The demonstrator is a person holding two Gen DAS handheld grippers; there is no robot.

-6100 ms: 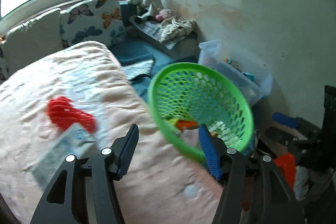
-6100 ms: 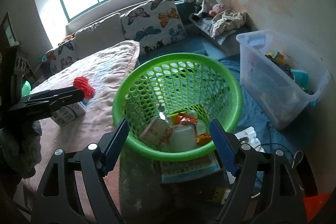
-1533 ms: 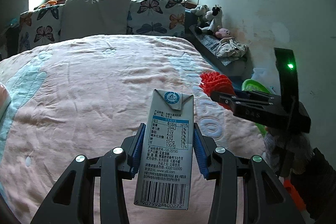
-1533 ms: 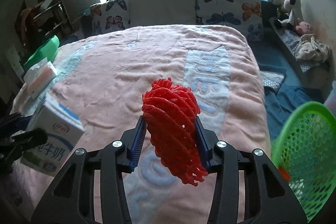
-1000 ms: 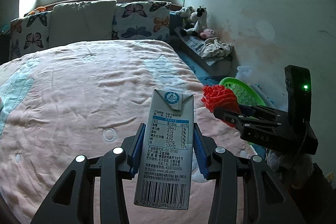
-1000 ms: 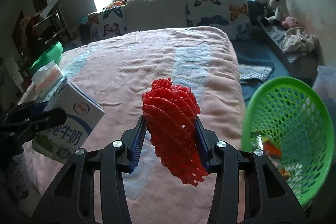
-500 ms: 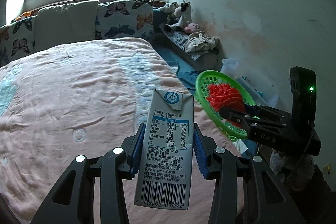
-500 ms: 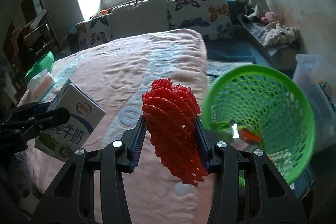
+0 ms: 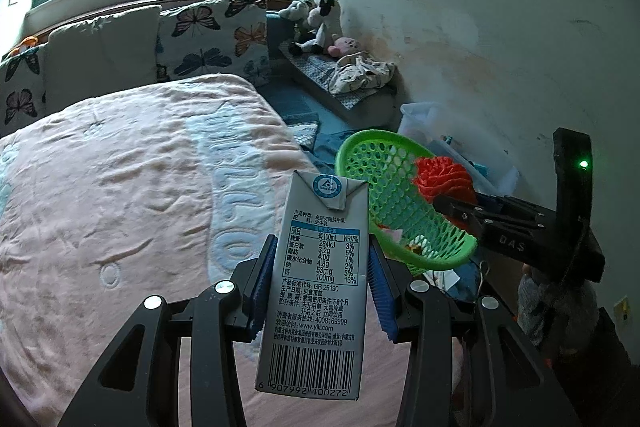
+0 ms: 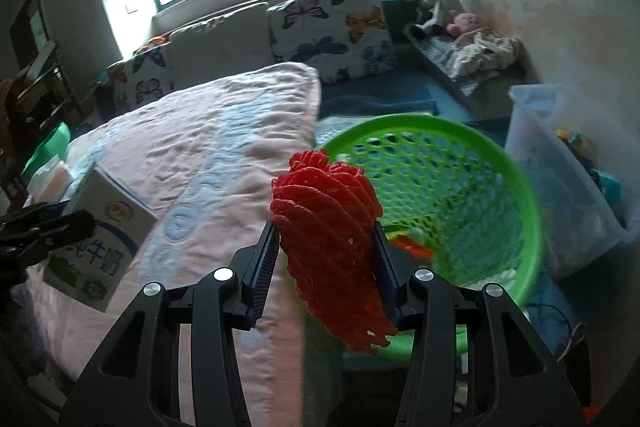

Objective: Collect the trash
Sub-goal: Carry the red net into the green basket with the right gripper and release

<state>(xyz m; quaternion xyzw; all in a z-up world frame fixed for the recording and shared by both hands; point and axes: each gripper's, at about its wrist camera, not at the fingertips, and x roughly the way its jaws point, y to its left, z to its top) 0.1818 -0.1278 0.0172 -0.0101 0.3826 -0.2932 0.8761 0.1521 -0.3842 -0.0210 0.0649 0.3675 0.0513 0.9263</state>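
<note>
My left gripper (image 9: 322,247) is shut on an upright white milk carton (image 9: 316,291) above the pink bed's right side. In the right wrist view the carton (image 10: 100,239) hangs at the far left in the left gripper (image 10: 60,223). My right gripper (image 10: 326,231) holds a red foam fruit net (image 10: 332,259); its jaws are opening, with the net still between the pads. The net hangs over the near left rim of the green mesh basket (image 10: 500,167), which holds some trash. From the left wrist, the net (image 9: 440,175) and right gripper (image 9: 452,203) sit over the basket (image 9: 360,141).
The basket stands on the floor beside the bed (image 9: 120,187). A clear plastic bin (image 10: 560,155) stands right of the basket, against the wall. Butterfly pillows (image 9: 208,43) line the bed's head. Stuffed toys (image 9: 320,23) and cloth lie on a low bench.
Both grippers have swung right, off the bed's middle toward the basket. The red net now hangs over the basket's rim, and the basket fills more of both views.
</note>
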